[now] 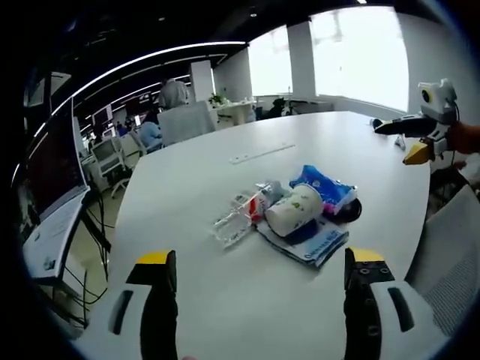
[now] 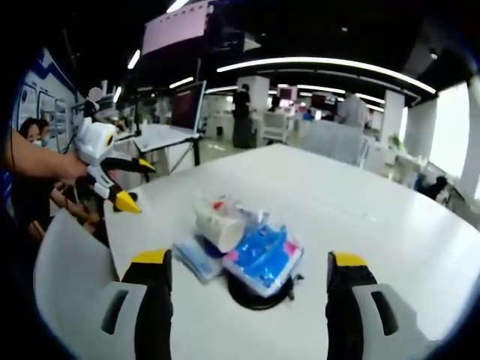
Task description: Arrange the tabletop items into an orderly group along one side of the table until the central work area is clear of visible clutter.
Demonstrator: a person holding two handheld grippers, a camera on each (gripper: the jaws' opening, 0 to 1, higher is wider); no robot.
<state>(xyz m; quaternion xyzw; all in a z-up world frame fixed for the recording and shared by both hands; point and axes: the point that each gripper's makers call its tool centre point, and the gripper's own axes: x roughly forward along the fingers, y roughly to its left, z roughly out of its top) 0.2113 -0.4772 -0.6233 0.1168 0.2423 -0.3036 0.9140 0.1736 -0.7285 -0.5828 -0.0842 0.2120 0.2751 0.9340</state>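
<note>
While both hand-held grippers [image 1: 256, 271] [image 2: 249, 274] gape empty, clutter pile [image 1: 296, 214] sits on table [image 1: 225, 195]

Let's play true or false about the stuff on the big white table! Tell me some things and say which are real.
1. The white paper cup lies on its side. True.
2. The blue packet is held in a claw. False: it rests in the pile on the table, and nothing grips it.
3. The left claw is open and empty. True.
4. The pile is split into two far-apart heaps. False: the cup, blue packet and clear wrapper are bunched together.
5. The right claw is open, with the pile ahead of it. True.
</note>
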